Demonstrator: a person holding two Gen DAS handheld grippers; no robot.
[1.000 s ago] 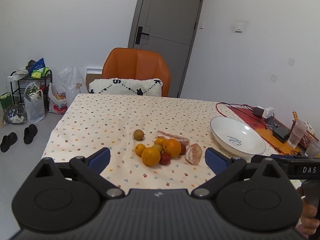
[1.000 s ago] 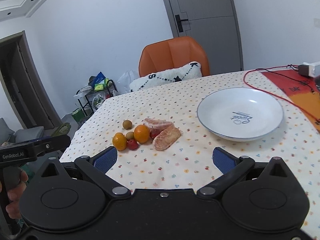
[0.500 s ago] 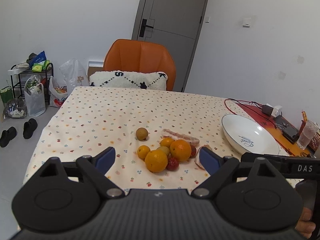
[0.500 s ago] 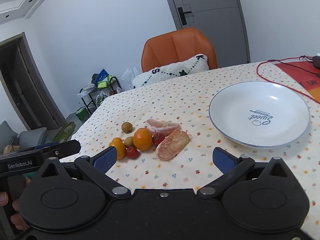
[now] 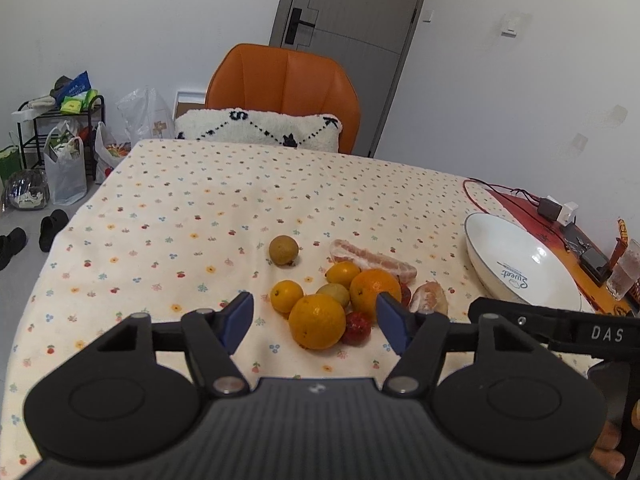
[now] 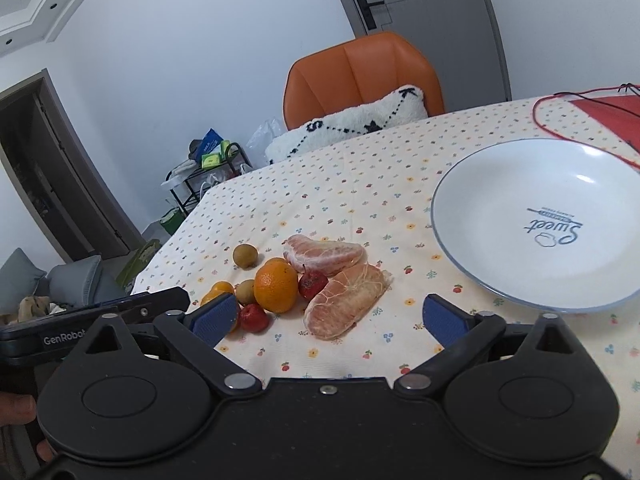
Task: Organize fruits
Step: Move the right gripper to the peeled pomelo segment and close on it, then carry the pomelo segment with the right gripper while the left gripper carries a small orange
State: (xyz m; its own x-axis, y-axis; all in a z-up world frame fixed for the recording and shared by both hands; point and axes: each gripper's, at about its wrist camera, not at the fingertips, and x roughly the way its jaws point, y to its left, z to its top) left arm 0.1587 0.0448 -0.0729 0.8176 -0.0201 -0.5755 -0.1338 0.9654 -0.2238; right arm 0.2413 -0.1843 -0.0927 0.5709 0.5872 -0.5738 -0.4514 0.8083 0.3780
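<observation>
Orange between closing left gripper jaws, untouched

Cluster of fruit on the flower-print tablecloth, left of the white plate.

Large round orange nearest, second large orange just behind it to the right. Two small oranges: one at the left of the heap, one at the back. Small greenish-brown fruit wedged among them. Round brown-green fruit sits apart, farther back. Two small red fruits. Two peeled pink pomelo segments, lying flat, touching.

White round ceramic plate, blue-rimmed, printed "Sweet", upright, well apart from the heap.
</observation>
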